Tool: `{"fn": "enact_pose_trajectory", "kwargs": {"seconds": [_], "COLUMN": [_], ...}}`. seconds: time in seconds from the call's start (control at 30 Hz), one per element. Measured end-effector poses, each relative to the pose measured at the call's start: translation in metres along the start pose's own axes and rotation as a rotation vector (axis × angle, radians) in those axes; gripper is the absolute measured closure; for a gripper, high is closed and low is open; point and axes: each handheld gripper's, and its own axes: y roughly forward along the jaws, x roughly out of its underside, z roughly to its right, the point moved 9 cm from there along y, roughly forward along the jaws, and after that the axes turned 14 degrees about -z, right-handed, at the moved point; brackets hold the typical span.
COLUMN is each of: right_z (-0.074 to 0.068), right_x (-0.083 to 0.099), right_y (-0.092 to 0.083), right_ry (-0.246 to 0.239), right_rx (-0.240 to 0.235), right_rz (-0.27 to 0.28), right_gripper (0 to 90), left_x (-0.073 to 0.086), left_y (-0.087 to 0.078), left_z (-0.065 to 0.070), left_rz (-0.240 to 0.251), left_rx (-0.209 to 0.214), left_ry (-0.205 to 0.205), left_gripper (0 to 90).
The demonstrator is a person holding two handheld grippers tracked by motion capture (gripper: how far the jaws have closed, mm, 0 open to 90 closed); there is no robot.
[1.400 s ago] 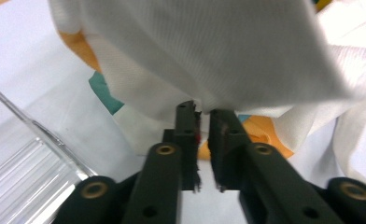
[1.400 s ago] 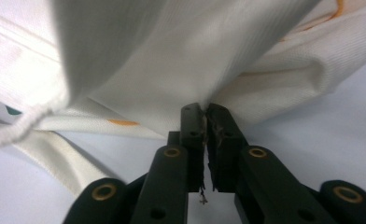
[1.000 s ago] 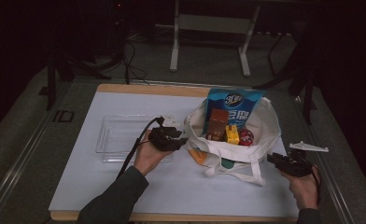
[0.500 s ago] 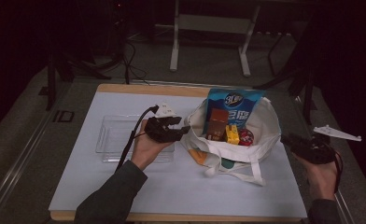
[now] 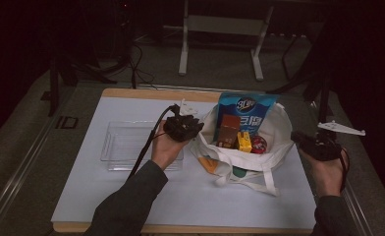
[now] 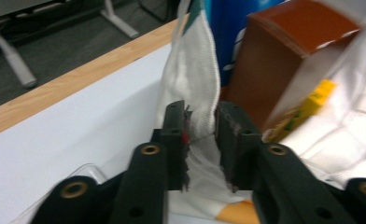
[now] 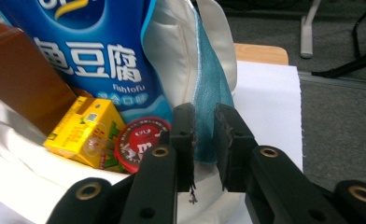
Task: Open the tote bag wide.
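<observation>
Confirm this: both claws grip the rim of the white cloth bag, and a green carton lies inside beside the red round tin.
Wrong colour: the carton is yellow, as the right gripper view shows. Both claws, left and right, grip the white cloth bag beside the red round tin.

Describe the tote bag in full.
The tote bag is off-white cloth with a teal inner lining and a looped strap trailing toward the table's near edge. It sits open on the white mat, holding a blue pouch, brown box, yellow carton and red lid. The left gripper and right gripper each have a rim edge between their jaws.
</observation>
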Motion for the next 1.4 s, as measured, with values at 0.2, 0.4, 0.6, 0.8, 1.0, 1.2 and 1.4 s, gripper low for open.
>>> {"fn": "enact_pose_trajectory", "kwargs": {"seconds": [0.2, 0.4, 0.6, 0.8, 1.0, 1.2, 1.4], "right_z": [0.003, 0.003, 0.008, 0.010, 0.020, 0.023, 0.024], "right_x": [0.005, 0.009, 0.013, 0.022, 0.028, 0.035, 0.044], "right_y": [0.015, 0.031, 0.045, 0.066, 0.085, 0.097, 0.107], "right_ry": [0.022, 0.025, 0.056, 0.076, 0.118, 0.145, 0.176], "right_rx": [-0.004, 0.001, -0.010, -0.024, -0.039, -0.048, -0.054], "right_rz": [-0.019, -0.047, -0.069, -0.111, -0.142, -0.161, -0.179], "right_gripper": [80.6, 81.2, 82.0, 82.0, 82.4, 82.5, 82.9], "left_x": [0.006, 0.010, 0.015, 0.022, 0.030, 0.032, 0.032], "left_y": [0.018, 0.037, 0.058, 0.078, 0.093, 0.099, 0.101], "left_z": [-0.002, -0.001, -0.002, -0.003, -0.012, -0.014, -0.014], "left_rz": [-0.059, -0.114, -0.170, -0.237, -0.285, -0.328, -0.350], "left_rx": [-0.024, -0.059, -0.073, -0.105, -0.142, -0.180, -0.203], "left_ry": [0.018, 0.061, 0.063, 0.073, 0.072, 0.078, 0.081], "left_gripper": [78.7, 80.5, 81.5, 82.0, 82.3, 82.6, 82.5]}}
